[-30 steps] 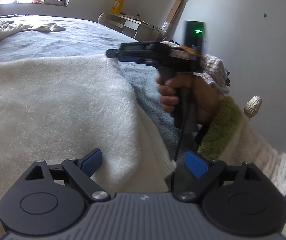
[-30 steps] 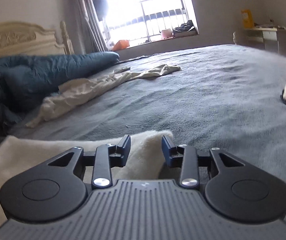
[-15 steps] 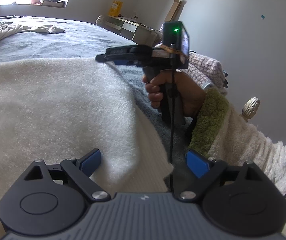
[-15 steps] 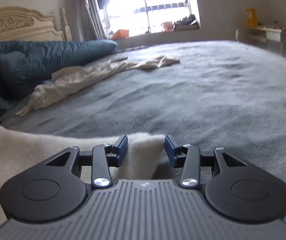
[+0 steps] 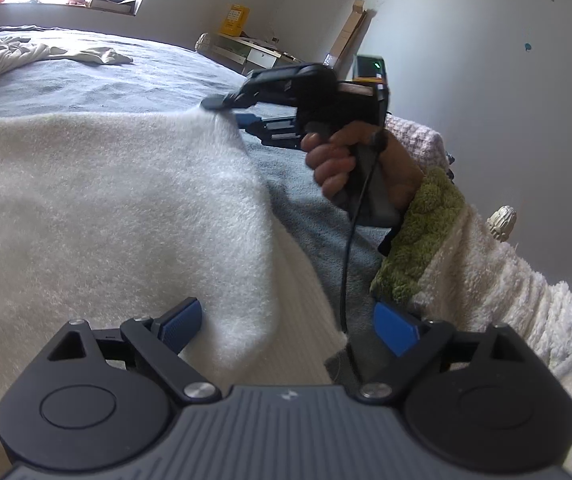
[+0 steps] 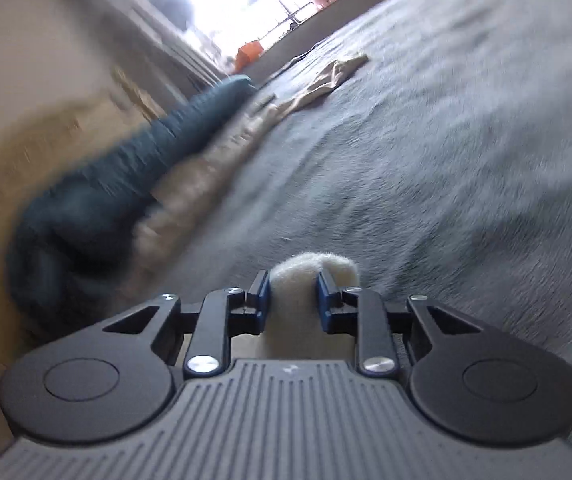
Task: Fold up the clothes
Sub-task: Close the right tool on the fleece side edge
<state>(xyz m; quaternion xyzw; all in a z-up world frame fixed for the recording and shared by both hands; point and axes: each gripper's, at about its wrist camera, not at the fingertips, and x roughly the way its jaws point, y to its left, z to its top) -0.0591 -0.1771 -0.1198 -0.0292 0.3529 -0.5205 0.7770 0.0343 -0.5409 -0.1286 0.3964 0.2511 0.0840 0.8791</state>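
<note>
1 cream fleece garment [image 5: 118, 208], thick and fuzzy with a ribbed hem, lies spread on the grey bed [image 5: 126, 80], its far corner lifted. 2 grippers are in view: the left gripper [image 5: 286, 320] hangs with fingers wide apart over the garment's near corner, gripping nothing; the right gripper [image 6: 293, 300] pinches the lifted corner. 1 beige cloth [image 5: 26, 56] lies farther up the bed.
</note>
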